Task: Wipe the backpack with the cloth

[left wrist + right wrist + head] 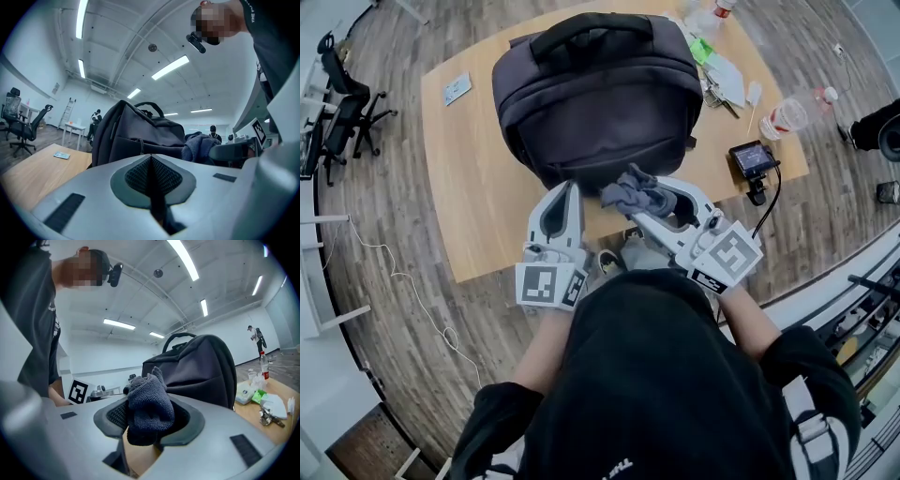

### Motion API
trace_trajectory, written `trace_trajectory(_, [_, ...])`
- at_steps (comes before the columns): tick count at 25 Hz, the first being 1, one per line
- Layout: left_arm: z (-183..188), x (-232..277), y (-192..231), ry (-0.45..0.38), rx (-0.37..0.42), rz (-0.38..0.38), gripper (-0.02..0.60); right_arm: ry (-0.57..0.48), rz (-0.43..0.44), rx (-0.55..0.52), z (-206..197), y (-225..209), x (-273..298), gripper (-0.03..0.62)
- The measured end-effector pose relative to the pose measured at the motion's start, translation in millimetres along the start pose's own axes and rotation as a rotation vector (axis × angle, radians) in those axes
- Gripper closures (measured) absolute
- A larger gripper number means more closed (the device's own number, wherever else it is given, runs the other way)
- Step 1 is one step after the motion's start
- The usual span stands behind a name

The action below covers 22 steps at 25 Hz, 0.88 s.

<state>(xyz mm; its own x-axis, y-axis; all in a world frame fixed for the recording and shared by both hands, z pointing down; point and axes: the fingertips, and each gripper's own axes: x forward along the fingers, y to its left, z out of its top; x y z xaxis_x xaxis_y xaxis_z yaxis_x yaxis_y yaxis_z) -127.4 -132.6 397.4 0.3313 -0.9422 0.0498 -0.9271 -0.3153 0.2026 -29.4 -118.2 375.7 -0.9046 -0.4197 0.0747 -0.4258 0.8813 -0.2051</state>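
Observed a large dark grey fabric backpack [595, 94] standing upright on a pale wooden table [478, 202], with carry handle uppermost and broad face turned toward the person. Found the right gripper [649, 199] clamped on a crumpled dark grey microfibre cloth [633, 190], with the bunched wad projecting past the jaw tips. Found the left gripper [566, 192] closed tight, with nothing between its jaws. Placed the backpack directly ahead of both grippers, both pointing level at its lower face. Judged the right, cloth-bearing one the nearer, with the cloth just beside the bag's bottom edge (contact not confirmable from any view). Judged wiping not yet begun. Recommend a short forward push, then strokes up along the bag's vertical long axis.
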Motion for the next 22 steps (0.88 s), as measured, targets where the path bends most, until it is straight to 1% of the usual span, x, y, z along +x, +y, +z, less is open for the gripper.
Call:
trace_trajectory(4, [4,6,2,0.007,0.019,0.019,0.566,0.019,-0.019,-0.024,21,-16,5,0.414])
trace_trajectory(7, [6,9,3,0.019,0.03,0.033,0.566,0.004,-0.026,-0.034,42,-25,7,0.413])
trace_trajectory(10, [7,10,3,0.031,0.041,0.049,0.566,-0.008,-0.048,-0.067,63,-35,7,0.413])
trace_trajectory(16, [19,5,17,0.025,0.061,0.119,0.566,-0.011,-0.116,-0.145,100,-58,14,0.413])
trace_trajectory(19, [24,2,24,0.016,0.077,0.146,0.566,0.011,-0.161,-0.161,106,-72,21,0.413])
trace_trajectory(22, [25,-2,33,0.013,0.079,0.158,0.566,0.08,-0.236,-0.151,98,-86,32,0.413])
